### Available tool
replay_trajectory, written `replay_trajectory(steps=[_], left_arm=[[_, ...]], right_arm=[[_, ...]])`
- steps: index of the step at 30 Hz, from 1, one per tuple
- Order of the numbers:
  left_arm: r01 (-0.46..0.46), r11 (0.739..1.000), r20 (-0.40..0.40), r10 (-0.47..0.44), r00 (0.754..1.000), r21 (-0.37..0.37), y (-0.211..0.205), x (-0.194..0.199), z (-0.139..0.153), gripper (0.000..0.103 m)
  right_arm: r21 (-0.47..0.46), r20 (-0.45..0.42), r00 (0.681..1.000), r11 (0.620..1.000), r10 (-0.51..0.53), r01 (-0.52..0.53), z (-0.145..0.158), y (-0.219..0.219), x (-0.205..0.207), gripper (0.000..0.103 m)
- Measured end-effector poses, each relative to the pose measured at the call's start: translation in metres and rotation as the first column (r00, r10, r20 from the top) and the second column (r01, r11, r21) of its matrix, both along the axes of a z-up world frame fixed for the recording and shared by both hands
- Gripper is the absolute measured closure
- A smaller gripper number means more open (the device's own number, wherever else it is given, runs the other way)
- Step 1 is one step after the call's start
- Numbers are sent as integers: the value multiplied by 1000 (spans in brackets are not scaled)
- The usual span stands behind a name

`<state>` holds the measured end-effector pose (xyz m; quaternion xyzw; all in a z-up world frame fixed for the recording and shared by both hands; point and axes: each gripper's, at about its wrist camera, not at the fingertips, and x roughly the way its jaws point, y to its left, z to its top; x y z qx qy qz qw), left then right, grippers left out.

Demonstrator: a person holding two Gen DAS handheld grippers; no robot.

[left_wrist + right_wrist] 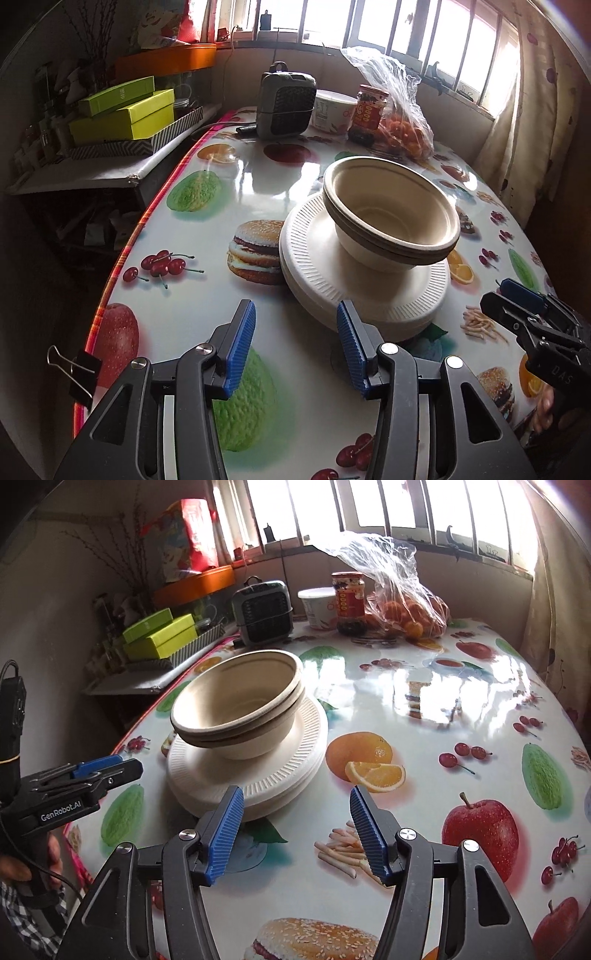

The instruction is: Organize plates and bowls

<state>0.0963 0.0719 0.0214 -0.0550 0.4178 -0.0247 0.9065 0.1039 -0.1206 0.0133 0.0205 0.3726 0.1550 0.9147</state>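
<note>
Beige nested paper bowls point(391, 218) sit on stacked white ribbed paper plates point(365, 295) mid-counter, just ahead of both grippers; left gripper point(295, 347) nearer, right gripper point(297, 834) alongside, both jaws spread, empty.

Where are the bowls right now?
The bowls sit nested on the plates in the middle of the table, just ahead of both grippers; the heater stands behind them.

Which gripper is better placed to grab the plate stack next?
Left, marginally. The left gripper is open with one finger at the plates' near rim; the right gripper, also open, points mostly beside them.
</note>
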Motion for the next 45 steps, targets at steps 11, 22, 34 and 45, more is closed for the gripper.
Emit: replay_trajectory(steps=[11, 22, 34, 45], left_arm=[[-6, 998, -18, 7, 1000, 54, -15, -22, -27, 55], [4, 996, 12, -5, 1000, 93, -30, -32, -33, 55], [2, 992, 3, -2, 1000, 127, -39, -38, -46, 48], [-27, 994, 15, 25, 1000, 108, -38, -39, -49, 39]], right_arm=[[-62, -40, 999, 998, -29, 27, -30, 1, -19, 37], [-65, -37, 998, 997, -46, 43, -36, 4, -29, 33], [-90, -57, 995, 993, -78, 73, -48, 8, -34, 24], [-96, -47, 993, 990, -110, 105, -51, 7, -38, 17]])
